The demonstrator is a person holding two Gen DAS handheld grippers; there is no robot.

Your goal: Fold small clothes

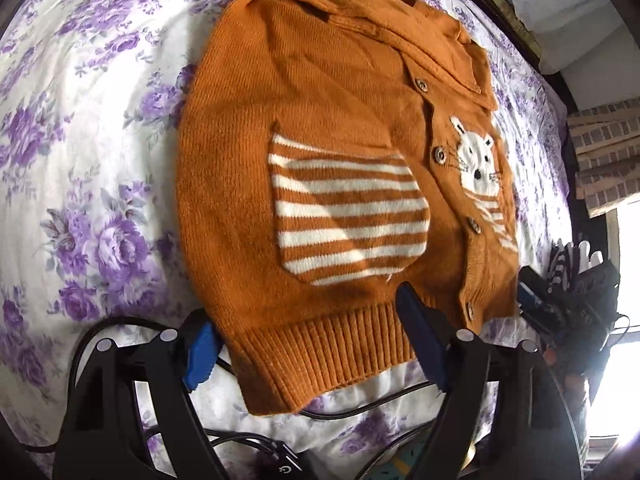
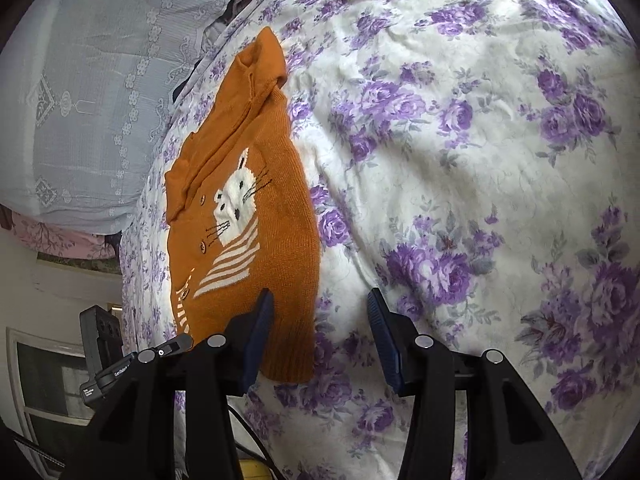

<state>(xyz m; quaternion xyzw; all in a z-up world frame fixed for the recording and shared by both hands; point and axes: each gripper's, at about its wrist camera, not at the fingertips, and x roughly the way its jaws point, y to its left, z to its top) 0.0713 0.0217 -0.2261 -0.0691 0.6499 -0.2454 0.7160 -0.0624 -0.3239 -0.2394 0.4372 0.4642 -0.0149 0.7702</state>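
An orange knit cardigan (image 1: 320, 100) with a striped pocket and a white cat lies flat on a purple-flowered bedsheet (image 1: 100, 160), collar at the far end. My left gripper (image 1: 304, 312) hovers over the ribbed hem, open wide, with the hem's left half between its blue pads (image 1: 200, 352). In the right wrist view the cardigan (image 2: 280, 200) runs up the left side. My right gripper (image 2: 320, 294) is open at the hem's right corner, one finger over the knit and the other over the sheet (image 2: 480, 160). Its dark body (image 1: 560, 300) also shows at the left view's right edge.
Black cables (image 1: 360, 400) trail over the sheet just below the hem. A grey lace-covered pillow (image 2: 100, 80) lies beyond the collar. The bed's edge and a bright window (image 1: 626, 280) are to the right of the cardigan. Wide sheet extends on both sides.
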